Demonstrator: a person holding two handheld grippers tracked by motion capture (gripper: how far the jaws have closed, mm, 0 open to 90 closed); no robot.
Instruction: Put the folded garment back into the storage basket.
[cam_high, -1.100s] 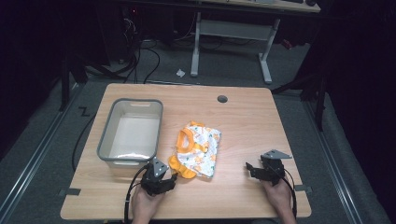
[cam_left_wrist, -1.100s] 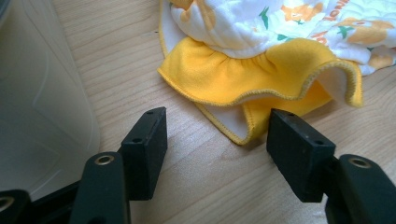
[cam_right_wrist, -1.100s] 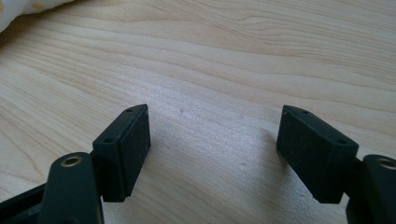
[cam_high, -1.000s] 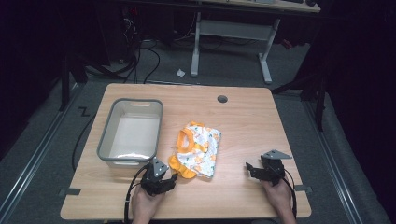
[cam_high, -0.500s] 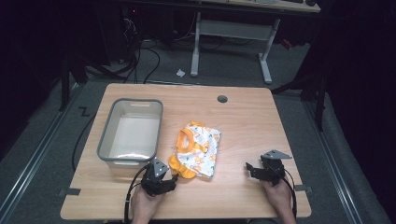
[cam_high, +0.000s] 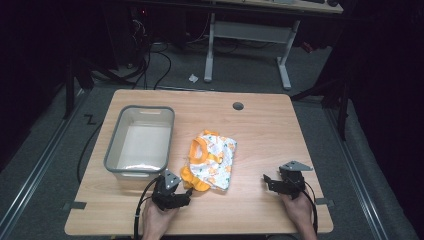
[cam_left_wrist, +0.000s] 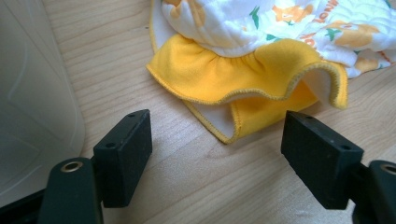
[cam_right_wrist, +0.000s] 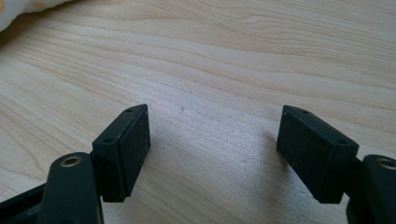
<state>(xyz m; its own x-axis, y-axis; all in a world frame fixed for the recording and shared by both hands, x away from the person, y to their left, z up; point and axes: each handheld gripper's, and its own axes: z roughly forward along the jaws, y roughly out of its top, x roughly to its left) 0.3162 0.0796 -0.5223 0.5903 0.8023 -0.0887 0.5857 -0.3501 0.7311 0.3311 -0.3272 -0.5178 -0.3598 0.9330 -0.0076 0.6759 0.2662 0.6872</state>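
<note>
A small white garment (cam_high: 212, 160) with orange prints and yellow-orange trim lies crumpled in the middle of the wooden table (cam_high: 260, 125). My left gripper (cam_high: 186, 194) sits at its near-left corner. Its jaws have just been opening and stand wide apart, with the yellow hem (cam_left_wrist: 243, 88) just beyond them and nothing between the pads. My right gripper (cam_high: 267, 181) rests low over bare wood at the near right, open and empty (cam_right_wrist: 215, 154). A corner of the garment (cam_right_wrist: 18, 7) shows at the top left of the right gripper view.
A grey plastic bin (cam_high: 141, 142) stands empty at the left of the table, its wall (cam_left_wrist: 32, 102) close beside my left gripper. A round cable hole (cam_high: 238, 106) sits near the far edge. A desk frame and cables lie on the floor beyond.
</note>
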